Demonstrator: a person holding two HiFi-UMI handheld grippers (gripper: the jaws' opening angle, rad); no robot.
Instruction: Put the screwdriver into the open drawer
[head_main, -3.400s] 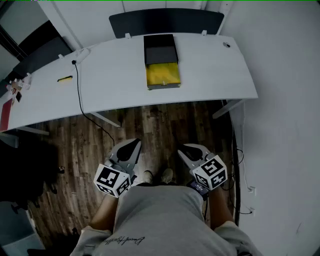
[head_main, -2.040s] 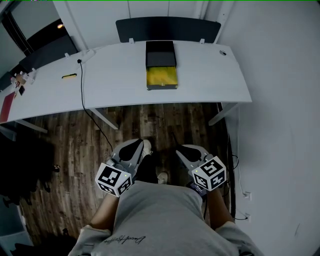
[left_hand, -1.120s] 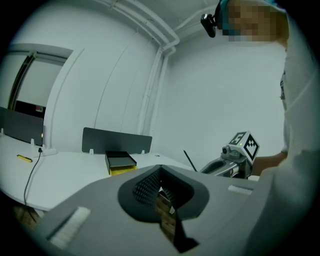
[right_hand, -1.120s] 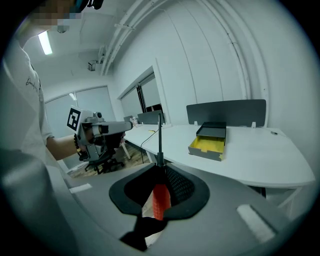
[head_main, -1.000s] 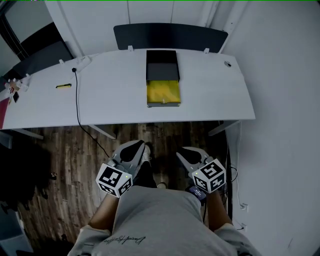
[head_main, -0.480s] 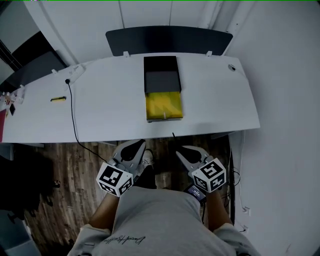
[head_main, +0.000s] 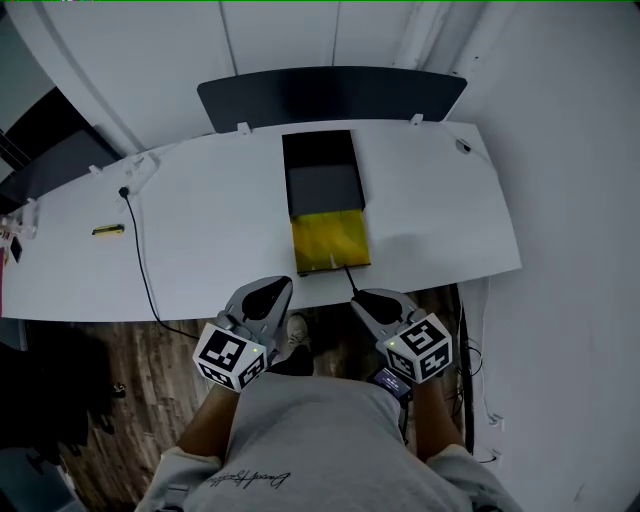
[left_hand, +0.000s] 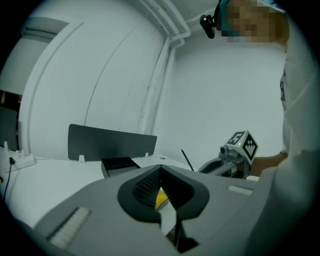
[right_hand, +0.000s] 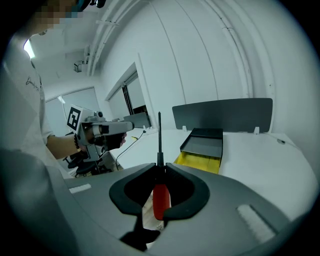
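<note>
Screwdriver (right_hand: 161, 200) sat clamped in the right gripper (head_main: 366, 299), outside the drawer: the right gripper view showed the two jaws pressed together on it where the red handle met the dark shaft, with the handle lying back inside the hollow between the jaws and the thin shaft sticking out forward past their tips. From the head view the shaft reached over the near edge of the white table (head_main: 430, 220), its tip close to the front right corner of the open drawer (head_main: 330, 243). That drawer, yellow inside, was pulled out toward the person from a low black box (head_main: 322, 172) that stood in the middle of the table. The left gripper (head_main: 272, 291) was held level beside the right one, just short of the table's edge, and the left gripper view showed its jaw tips met together with nothing between them; only a strip of the yellow drawer showed through the hollow behind the tips. Each gripper carried its marker cube nearest the person's body. A dark panel (head_main: 330, 96) stood along the far side of the table, a black cable (head_main: 137, 265) ran across the table's left part, and a small yellow thing (head_main: 108, 230) lay further left, well apart from the drawer. Below the grippers were a wooden floor (head_main: 110, 350) and one shoe (head_main: 295, 331).
</note>
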